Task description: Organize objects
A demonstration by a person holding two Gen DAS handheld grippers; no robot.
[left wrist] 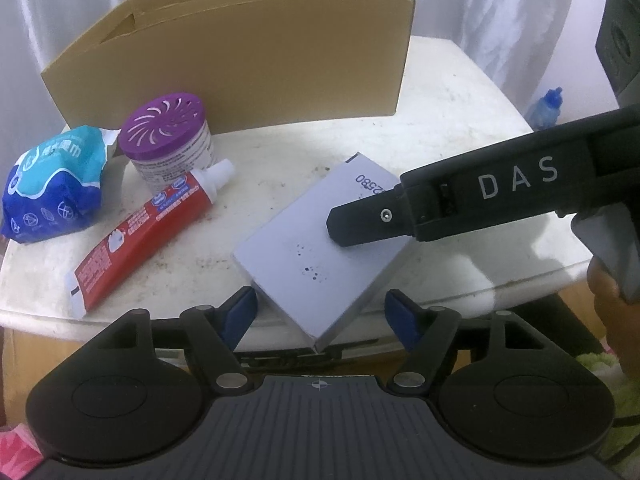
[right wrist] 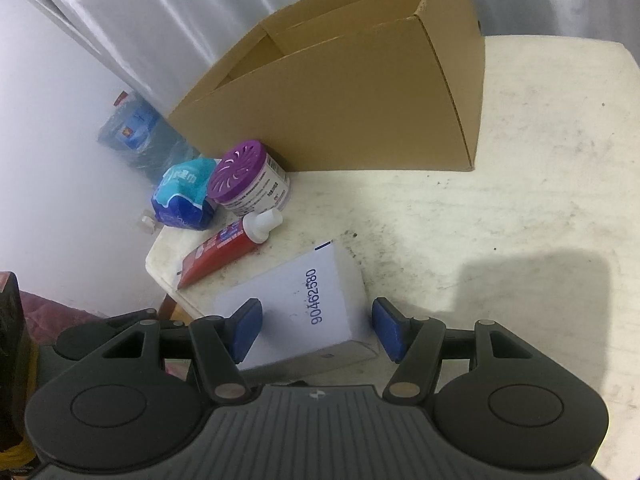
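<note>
A flat white box (left wrist: pixel 296 252) printed with a number lies on the white table (left wrist: pixel 440 128), its near corner jutting over the table's front edge. My left gripper (left wrist: pixel 322 316) is open, its blue pads on either side of that corner and clear of it. My right gripper (left wrist: pixel 340 228) reaches in from the right over the box. In the right wrist view the white box (right wrist: pixel 288 292) sits under my right gripper (right wrist: pixel 318 330), which is open. Its left pad hangs over the top face and its right pad beside the box's right edge.
An open brown cardboard box (left wrist: pixel 240 60) (right wrist: pixel 360 100) stands at the back. On the left lie a red toothpaste tube (left wrist: pixel 140 236) (right wrist: pixel 224 248), a purple-lidded can (left wrist: pixel 164 128) (right wrist: pixel 240 176) and a blue wipes pack (left wrist: pixel 52 184) (right wrist: pixel 180 196). A blue bottle (left wrist: pixel 546 110) stands beyond the table.
</note>
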